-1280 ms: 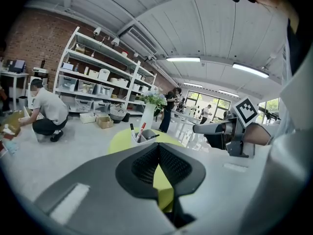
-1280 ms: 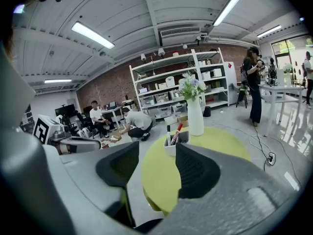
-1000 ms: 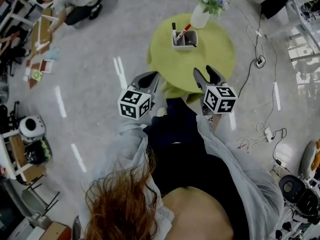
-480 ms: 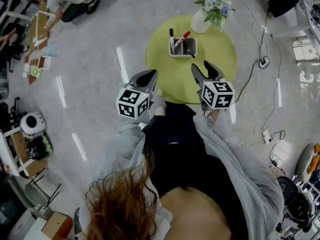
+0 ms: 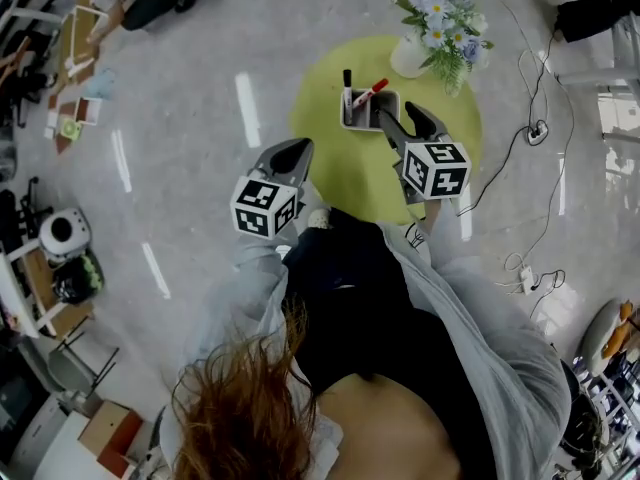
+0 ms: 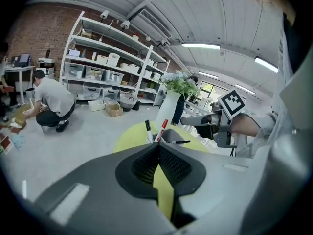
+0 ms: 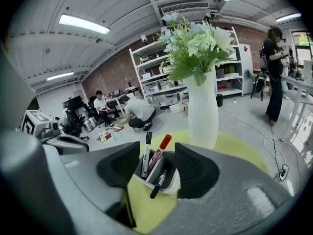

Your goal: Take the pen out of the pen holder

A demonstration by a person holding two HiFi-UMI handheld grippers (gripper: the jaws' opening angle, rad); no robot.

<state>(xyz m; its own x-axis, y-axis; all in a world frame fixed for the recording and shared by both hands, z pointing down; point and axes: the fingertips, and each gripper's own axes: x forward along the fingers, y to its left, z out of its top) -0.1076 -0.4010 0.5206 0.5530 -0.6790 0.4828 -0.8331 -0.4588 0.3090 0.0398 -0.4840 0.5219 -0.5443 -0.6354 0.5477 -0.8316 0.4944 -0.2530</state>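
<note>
A white pen holder (image 5: pixel 362 111) stands on the round yellow-green table (image 5: pixel 340 158). It holds a black-capped marker (image 5: pixel 347 79), a red-capped marker (image 5: pixel 369 90) and a black pen (image 7: pixel 157 184) that leans out over the near rim. My right gripper (image 5: pixel 400 120) is open just short of the holder. In the right gripper view the pen holder (image 7: pixel 168 186) and the red-capped marker (image 7: pixel 159 152) show between the jaws, which touch nothing. My left gripper (image 5: pixel 297 151) is shut and empty, back at the table's near left edge. The left gripper view shows the pen holder (image 6: pixel 172 136) ahead.
A white vase of flowers (image 5: pixel 412 56) stands on the table just behind and right of the holder. Cables and a power strip (image 5: pixel 538 128) lie on the floor to the right. People crouch over items on the floor (image 5: pixel 140 3) at far left.
My right gripper has moved forward over the table, up to the pen holder. The left gripper has stayed shut near the table edge.
</note>
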